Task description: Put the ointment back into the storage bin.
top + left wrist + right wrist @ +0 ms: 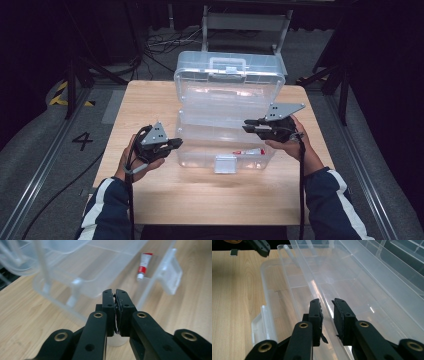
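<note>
High view: a pale wooden table (200, 200) stands on a dark floor, and a person in a dark jacket with white sleeve stripes reaches in from the near edge. At the table's centre sits a large clear plastic storage box (225, 145), its lid (229, 75) swung up and back so the white carry handle faces upward. Inside the box an inner clear tray (352, 290) is raised. On the box floor near the front wall, close to the white latch (225, 163), lies a small red and white tube (248, 151). The left gripper (175, 144) sits just beside the box's left front corner, its jaws pressed together with nothing between them. The right gripper (248, 126) reaches over the box's right side; in the right gripper view its jaws (327, 315) stand a little apart, straddling the thin edge of the inner tray, though I cannot tell whether the pads press on it.
</note>
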